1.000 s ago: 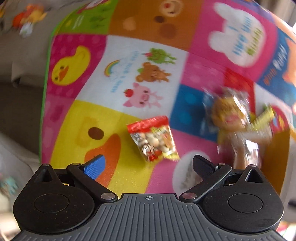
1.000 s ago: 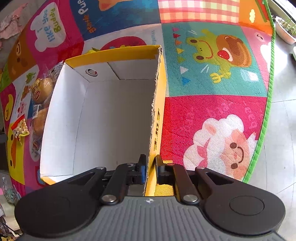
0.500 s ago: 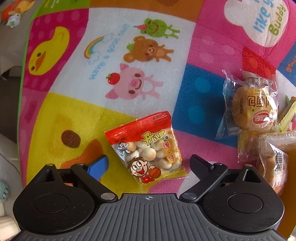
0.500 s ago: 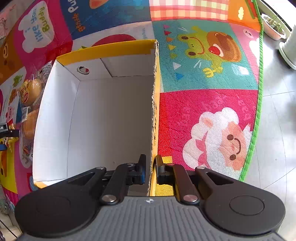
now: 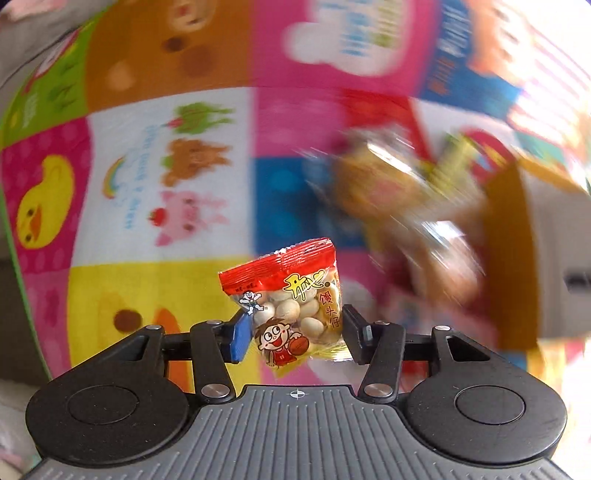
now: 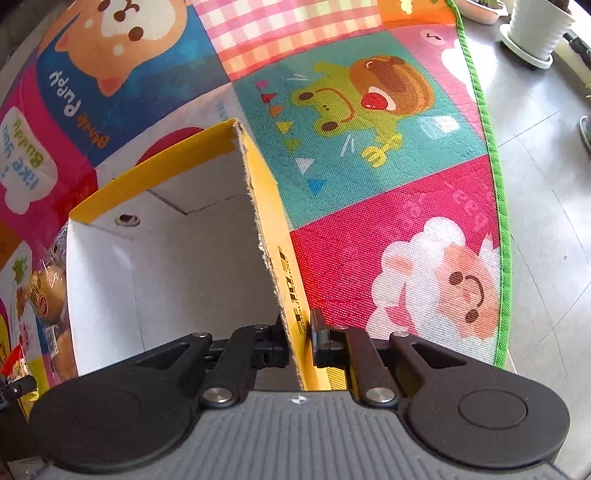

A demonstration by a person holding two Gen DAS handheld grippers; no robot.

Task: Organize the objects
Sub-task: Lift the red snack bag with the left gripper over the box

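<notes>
A red-topped snack packet (image 5: 295, 306) of small round biscuits sits between the pads of my left gripper (image 5: 293, 334). The jaws are closing on it, and both pads touch its sides. The packet looks sharp while the mat behind it is smeared. My right gripper (image 6: 299, 339) is shut on the right wall (image 6: 286, 280) of an empty yellow cardboard box (image 6: 166, 266) with a white inside. The same box (image 5: 513, 254) shows blurred at the right of the left wrist view. Wrapped bread packets (image 5: 388, 192) lie on the mat beside the box's left wall, and one bread packet (image 6: 46, 295) shows in the right wrist view.
Everything lies on a bright cartoon play mat (image 6: 369, 129) with a green border (image 6: 495, 192). Grey floor (image 6: 546, 221) runs past the mat's right edge, with white plant pots (image 6: 539, 29) at the far corner. A small yellow wrapper (image 5: 454, 155) lies near the bread.
My left gripper came down around the snack packet, then its jaws drew in onto the packet's sides and the view swung. The right gripper rolled while keeping its hold on the box wall.
</notes>
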